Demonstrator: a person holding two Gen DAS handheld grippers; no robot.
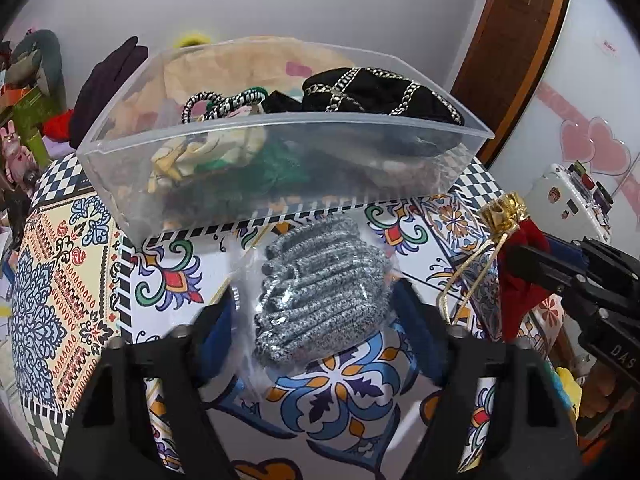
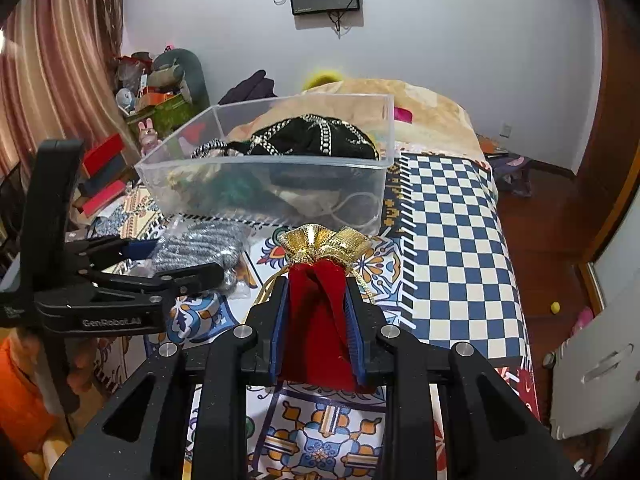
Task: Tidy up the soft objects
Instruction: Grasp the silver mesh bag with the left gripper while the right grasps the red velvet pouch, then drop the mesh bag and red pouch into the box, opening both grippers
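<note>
A clear plastic bin (image 1: 280, 136) stands on the patterned tabletop and holds a black gold-trimmed pouch (image 1: 376, 94), green fabric (image 1: 276, 168) and other soft items. It also shows in the right wrist view (image 2: 264, 184). A grey knit bundle in clear wrap (image 1: 320, 292) lies in front of the bin, between the open fingers of my left gripper (image 1: 324, 312). My right gripper (image 2: 316, 300) is shut on a red velvet pouch with a gold top (image 2: 316, 320), held just above the table. The pouch also shows in the left wrist view (image 1: 516, 264).
The table has a colourful tile-pattern cloth (image 1: 344, 392) and a blue-white checked area (image 2: 452, 248). Behind it lies a bed with a beige blanket (image 2: 420, 112). Cluttered shelves with boxes and toys (image 2: 156, 104) stand at the left. A white fridge (image 1: 592, 92) is on the right.
</note>
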